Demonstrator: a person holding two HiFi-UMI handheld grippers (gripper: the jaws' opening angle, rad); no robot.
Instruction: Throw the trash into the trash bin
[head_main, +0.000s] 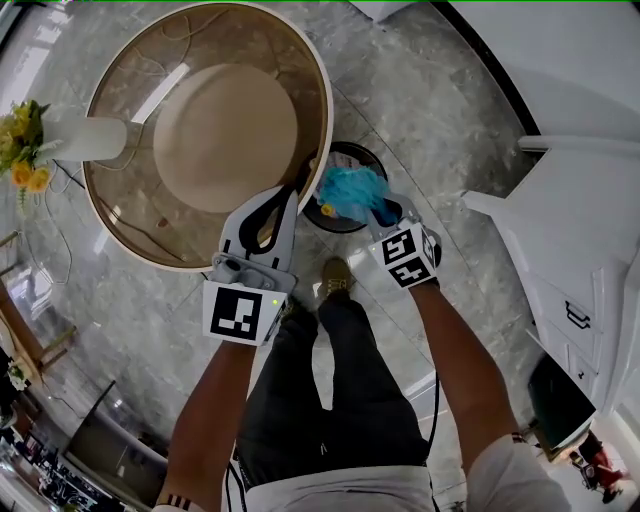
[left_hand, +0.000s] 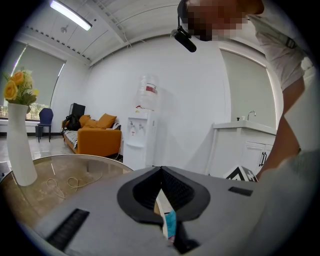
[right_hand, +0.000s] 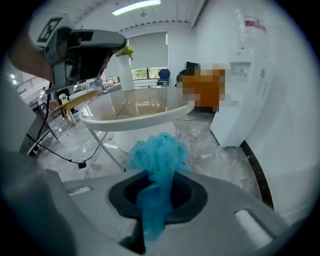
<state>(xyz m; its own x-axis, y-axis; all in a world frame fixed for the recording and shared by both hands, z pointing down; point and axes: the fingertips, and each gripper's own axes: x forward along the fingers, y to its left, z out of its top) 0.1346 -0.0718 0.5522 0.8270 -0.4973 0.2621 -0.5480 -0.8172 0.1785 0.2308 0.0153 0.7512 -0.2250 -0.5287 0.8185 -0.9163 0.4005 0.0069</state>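
The floor (head_main: 450, 120) was grey, shiny stone. A big round glass table (head_main: 120, 215) stood on it, with a white vase (head_main: 85, 140) of yellow flowers (head_main: 20, 145) near its edge. A small black trash bin (head_main: 347, 151) sat on the floor right beside the table.

The right gripper (head_main: 381, 213) pointed down. Its jaws were nearly closed and pinched a bunch of blue trash (head_main: 352, 192). The blue trash puffed out past the jaw tips, just above the open bin.

The left gripper (head_main: 291, 194) was over the table's edge, close to the right one. Its jaw tips touched and it held nothing.
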